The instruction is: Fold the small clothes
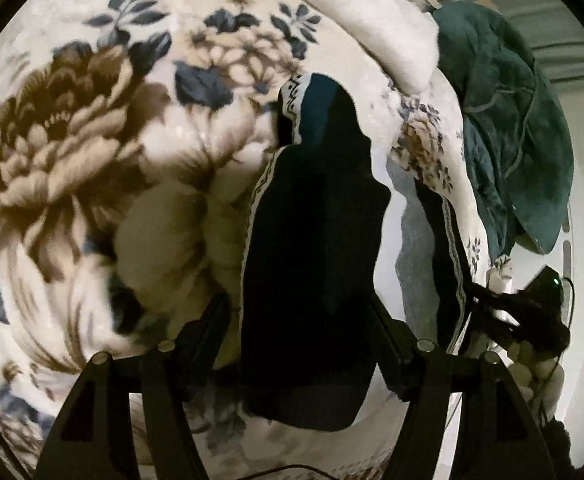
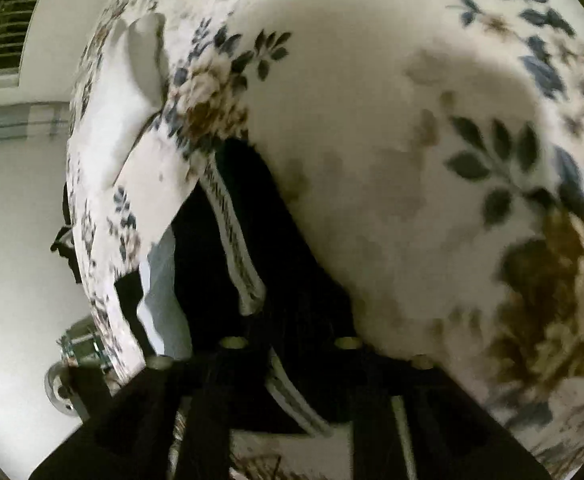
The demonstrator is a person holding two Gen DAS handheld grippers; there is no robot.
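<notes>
A dark navy garment (image 1: 312, 240) with a white patterned trim lies in a long narrow shape on a floral blanket (image 1: 72, 140). My left gripper (image 1: 298, 332) is open just above the garment's near end, one finger on each side of it. The left finger stands clear of the cloth and the right finger is at its edge. In the right wrist view the same garment (image 2: 300, 280) runs away from my right gripper (image 2: 288, 356). Its dark fingers stand apart over the cloth, with a strip of trim between them, and their tips blend into the dark fabric.
A white pillow (image 1: 372, 20) and a crumpled teal blanket (image 1: 504, 120) lie beyond the garment. A pale blue-grey cloth (image 1: 416, 248) sits beside it at the bed's edge. A black device with a green light (image 1: 548, 280) is at the right. White floor (image 2: 12, 240) and a metal caster (image 2: 80, 344) lie left.
</notes>
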